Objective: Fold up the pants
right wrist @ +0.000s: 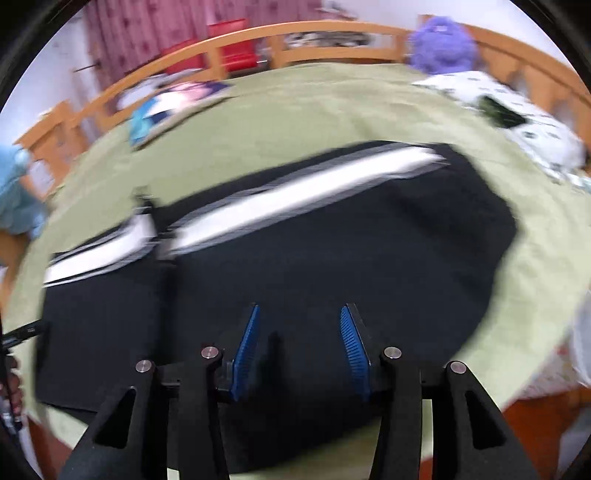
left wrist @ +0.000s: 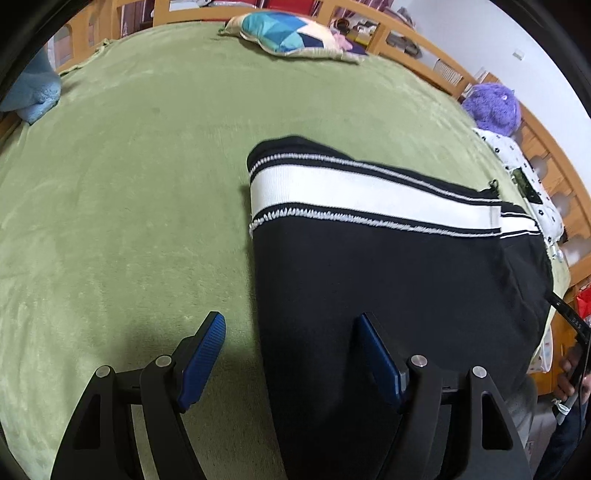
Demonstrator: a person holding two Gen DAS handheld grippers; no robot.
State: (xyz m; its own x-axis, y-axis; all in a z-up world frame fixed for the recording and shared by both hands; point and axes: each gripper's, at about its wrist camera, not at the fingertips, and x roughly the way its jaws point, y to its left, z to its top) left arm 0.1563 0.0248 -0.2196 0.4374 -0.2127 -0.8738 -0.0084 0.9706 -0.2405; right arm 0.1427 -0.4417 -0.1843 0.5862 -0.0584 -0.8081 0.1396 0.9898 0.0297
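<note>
Black pants [left wrist: 388, 280] with a white side stripe [left wrist: 351, 188] lie flat on a green blanket [left wrist: 129, 184]. In the left wrist view my left gripper [left wrist: 291, 321] hovers open over the pants' left edge, one blue pad above the blanket and the other above the black cloth, with nothing pinched. The right wrist view is blurred; it shows the same pants [right wrist: 332, 251] spread under my right gripper [right wrist: 299, 314], whose blue pads stand apart above the cloth with nothing between them.
A wooden bed rail [left wrist: 424, 48] runs round the far side. A patterned pillow [left wrist: 291, 33], a purple plush toy [left wrist: 491, 105], a white spotted cloth [left wrist: 524, 173] and a light blue cloth [left wrist: 33, 96] lie near the bed's edges. A hand [left wrist: 570, 369] shows at right.
</note>
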